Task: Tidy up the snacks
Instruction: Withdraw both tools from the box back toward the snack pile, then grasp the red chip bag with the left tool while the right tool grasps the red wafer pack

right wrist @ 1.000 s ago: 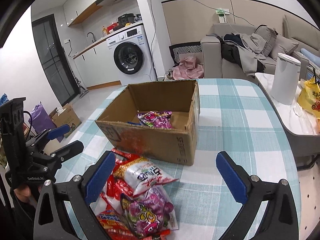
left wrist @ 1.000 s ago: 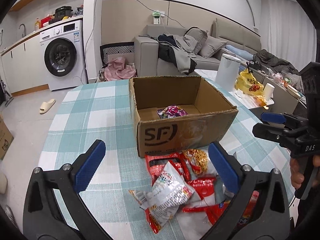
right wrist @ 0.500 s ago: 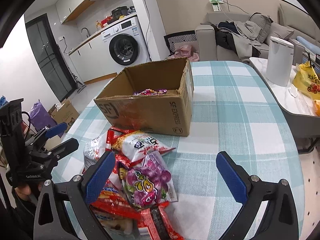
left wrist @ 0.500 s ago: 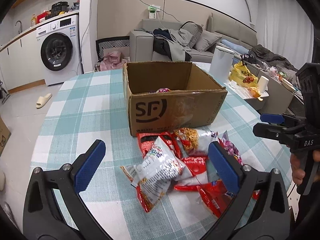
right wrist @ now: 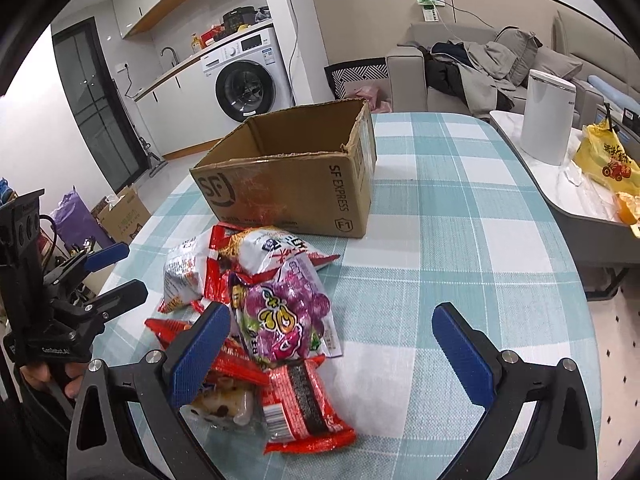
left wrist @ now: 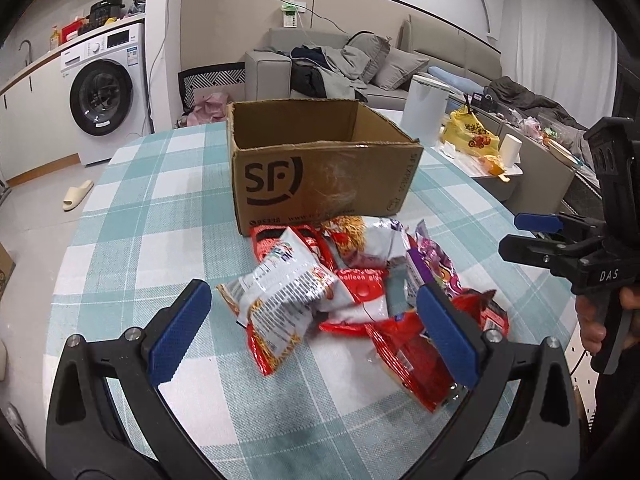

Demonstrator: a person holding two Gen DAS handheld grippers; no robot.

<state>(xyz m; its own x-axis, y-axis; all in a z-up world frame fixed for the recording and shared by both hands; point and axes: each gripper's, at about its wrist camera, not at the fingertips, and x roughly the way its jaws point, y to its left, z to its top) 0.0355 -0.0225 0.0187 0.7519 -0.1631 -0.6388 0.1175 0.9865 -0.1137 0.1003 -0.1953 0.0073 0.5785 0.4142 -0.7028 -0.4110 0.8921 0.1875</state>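
Note:
An open brown SF cardboard box (left wrist: 320,176) stands on the checked tablecloth; it also shows in the right wrist view (right wrist: 292,184). A heap of snack packets lies in front of it: a white and red packet (left wrist: 280,300), red packets (left wrist: 404,340) and a purple packet (right wrist: 284,316). My left gripper (left wrist: 312,332) is open, low over the heap, its jaws either side of the white packet. My right gripper (right wrist: 332,356) is open and empty, its left finger by the purple packet. Each gripper shows in the other's view, the right one (left wrist: 536,236) and the left one (right wrist: 116,272).
The round table (right wrist: 460,240) has bare cloth to the right of the heap. A side table with a white canister (right wrist: 548,116) and a yellow bag (right wrist: 608,160) stands at the right. A sofa, a washing machine (left wrist: 104,96) and floor boxes lie beyond.
Both grippers have dropped lower and come closer to the snack heap. The box's inside has gone out of sight. Both stay open.

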